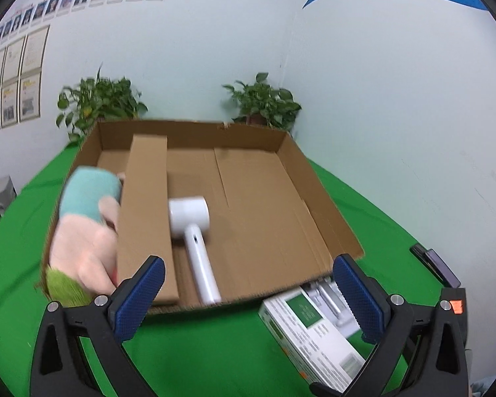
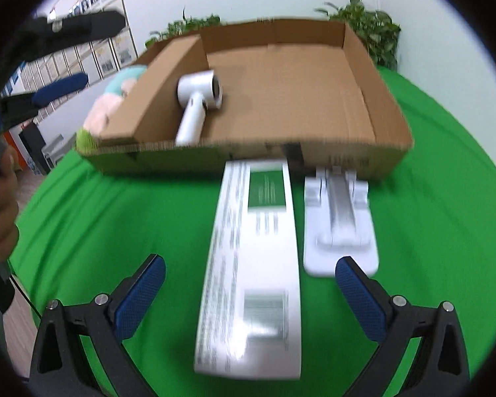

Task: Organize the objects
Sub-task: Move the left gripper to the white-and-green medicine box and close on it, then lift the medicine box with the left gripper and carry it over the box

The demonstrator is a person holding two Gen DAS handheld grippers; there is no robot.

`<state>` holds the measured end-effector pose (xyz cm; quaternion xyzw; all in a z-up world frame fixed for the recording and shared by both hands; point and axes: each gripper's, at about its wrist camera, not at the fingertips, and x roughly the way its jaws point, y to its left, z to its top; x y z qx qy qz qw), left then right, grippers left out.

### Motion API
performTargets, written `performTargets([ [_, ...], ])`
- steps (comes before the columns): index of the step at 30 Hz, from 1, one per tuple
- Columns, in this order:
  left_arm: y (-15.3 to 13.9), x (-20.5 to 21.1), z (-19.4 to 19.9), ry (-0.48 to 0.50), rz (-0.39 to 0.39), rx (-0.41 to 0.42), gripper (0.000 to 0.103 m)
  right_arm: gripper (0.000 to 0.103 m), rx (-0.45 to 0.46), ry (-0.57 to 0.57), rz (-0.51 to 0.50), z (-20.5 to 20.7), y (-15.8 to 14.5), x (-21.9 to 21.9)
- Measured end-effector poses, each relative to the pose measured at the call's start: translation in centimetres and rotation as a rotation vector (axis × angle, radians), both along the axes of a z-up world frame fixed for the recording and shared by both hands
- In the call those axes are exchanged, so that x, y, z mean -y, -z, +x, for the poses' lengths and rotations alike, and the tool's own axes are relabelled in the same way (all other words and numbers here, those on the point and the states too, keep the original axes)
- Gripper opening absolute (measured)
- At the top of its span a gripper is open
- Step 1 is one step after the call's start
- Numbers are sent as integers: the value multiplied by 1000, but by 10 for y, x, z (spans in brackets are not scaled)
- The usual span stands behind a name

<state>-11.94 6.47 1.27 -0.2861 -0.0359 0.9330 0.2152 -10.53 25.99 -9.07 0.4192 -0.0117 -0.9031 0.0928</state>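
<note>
A hair dryer (image 1: 195, 235) and a plush toy (image 1: 86, 231) are already lying in the cardboard box (image 1: 324, 205), either side of a divider, at frame centre. Still waiting on the green table (image 2: 92, 218) are a printed carton (image 2: 254, 251) and a white stand (image 2: 342, 218), lower centre. Both the left gripper (image 1: 248, 297) and right gripper (image 2: 249, 294) are hanging with jaws apart, empty. The box's near wall is standing between carton and box floor.
</note>
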Motion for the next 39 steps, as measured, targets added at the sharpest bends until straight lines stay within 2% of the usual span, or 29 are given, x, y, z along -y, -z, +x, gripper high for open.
performTargets([
  [7,39,-2,7,72,46,129,102,102,32,4,43,5,11,4],
  [10,55,-4,9,98,60,184,102,98,33,-8,55,8,12,9],
  [11,63,-4,10,111,76,212,102,95,35,-16,57,9,13,11],
  [13,72,-2,10,126,103,246,102,76,51,-24,81,10,16,16],
  [16,89,2,9,140,168,310,102,66,60,-26,100,13,19,19],
  [22,115,9,5,164,254,416,102,66,78,-49,29,19,16,24],
  [28,134,17,-1,176,323,492,100,66,121,-89,-148,19,13,28],
  [34,136,18,0,208,342,508,84,65,132,-119,-198,21,12,37],
  [37,132,15,2,219,336,507,69,65,128,-125,-198,23,10,42],
  [39,129,14,3,235,326,500,54,65,123,-129,-196,20,4,42],
])
